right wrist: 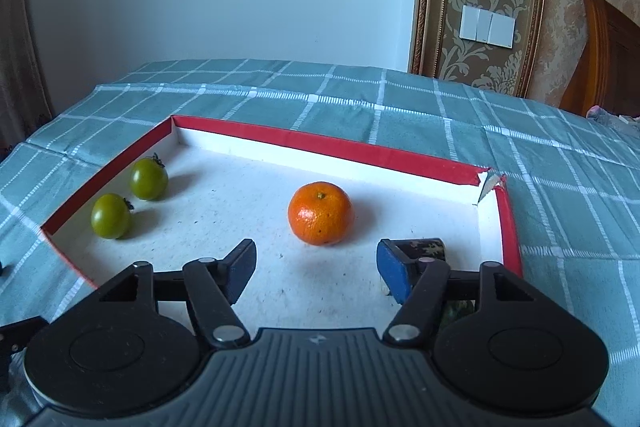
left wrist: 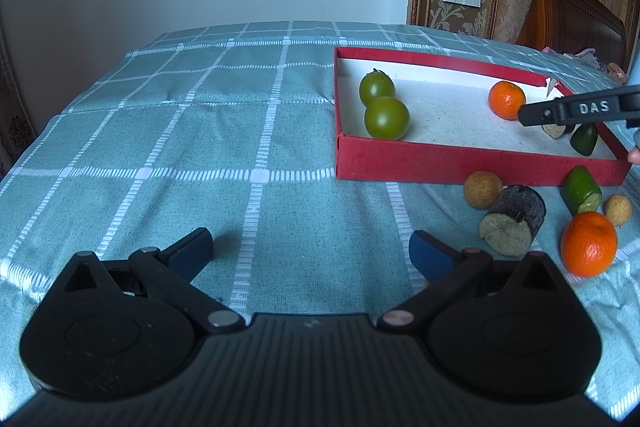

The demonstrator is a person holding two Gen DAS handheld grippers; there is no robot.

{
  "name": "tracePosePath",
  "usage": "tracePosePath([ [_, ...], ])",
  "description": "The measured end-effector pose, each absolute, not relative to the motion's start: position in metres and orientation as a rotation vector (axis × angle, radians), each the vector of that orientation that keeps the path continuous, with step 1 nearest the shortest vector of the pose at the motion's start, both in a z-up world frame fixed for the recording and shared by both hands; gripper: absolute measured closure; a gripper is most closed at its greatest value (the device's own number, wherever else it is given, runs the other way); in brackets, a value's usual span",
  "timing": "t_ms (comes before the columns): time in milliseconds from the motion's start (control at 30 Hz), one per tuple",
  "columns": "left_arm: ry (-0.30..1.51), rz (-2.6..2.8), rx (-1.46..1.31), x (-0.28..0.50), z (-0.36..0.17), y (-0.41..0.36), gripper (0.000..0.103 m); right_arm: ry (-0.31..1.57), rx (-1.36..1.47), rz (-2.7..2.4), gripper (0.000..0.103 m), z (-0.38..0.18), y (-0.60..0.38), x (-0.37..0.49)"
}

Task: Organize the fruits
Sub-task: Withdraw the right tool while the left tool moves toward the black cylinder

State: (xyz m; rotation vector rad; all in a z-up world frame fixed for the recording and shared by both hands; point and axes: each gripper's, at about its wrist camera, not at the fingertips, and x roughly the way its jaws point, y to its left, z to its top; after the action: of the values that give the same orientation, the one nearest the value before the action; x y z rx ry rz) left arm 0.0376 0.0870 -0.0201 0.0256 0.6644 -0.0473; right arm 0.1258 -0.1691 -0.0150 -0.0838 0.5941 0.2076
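- Two green tomatoes point(right wrist: 129, 198) sit at about ten o'clock inside the red tray point(right wrist: 320, 143), touching each other, with one orange point(right wrist: 321, 213) near the tray's middle at roughly twelve o'clock from the right gripper point(right wrist: 316, 269).
- The right gripper hangs over the tray floor with its jaws spread and nothing between the pads; no earlier picture is to hand, so only that stance can be told.
- A dark piece point(right wrist: 424, 247) lies just behind the right finger at about two o'clock. It looks freshly set down, though the finger hides most of it, so whether it touches the pad I cannot tell.
- To finish this release well, lift the right gripper clear and back toward six o'clock without swinging sideways, so the pad does not drag the dark piece or nudge the orange.
- The left gripper point(left wrist: 311, 253) rests low over the checked cloth point(left wrist: 160, 131), jaws wide apart and empty.
- Five pieces wait outside the tray, at around two o'clock from the left gripper: a second orange point(left wrist: 589, 243), a dark cut cylinder point(left wrist: 513, 219), a green cut piece point(left wrist: 582, 190) and two small tan fruits point(left wrist: 482, 189).
- For the next pick, the near orange seems easiest: round, free on its near side, well suited to a wide approach.
- Keep like with like: place the second orange beside the first one, away from the tomatoes.
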Motion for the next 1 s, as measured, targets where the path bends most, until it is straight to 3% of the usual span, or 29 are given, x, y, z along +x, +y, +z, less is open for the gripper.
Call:
tracePosePath([
  [767, 0.656, -0.061, 0.014, 0.036, -0.020, 0.089, 0.000, 0.478, 0.048, 0.106, 0.030, -0.019, -0.246, 0.034],
  [1000, 0.549, -0.158, -0.026, 0.007, 0.001, 0.070, 0.000, 0.411, 0.154, 0.056, 0.024, -0.027, -0.281, 0.017],
])
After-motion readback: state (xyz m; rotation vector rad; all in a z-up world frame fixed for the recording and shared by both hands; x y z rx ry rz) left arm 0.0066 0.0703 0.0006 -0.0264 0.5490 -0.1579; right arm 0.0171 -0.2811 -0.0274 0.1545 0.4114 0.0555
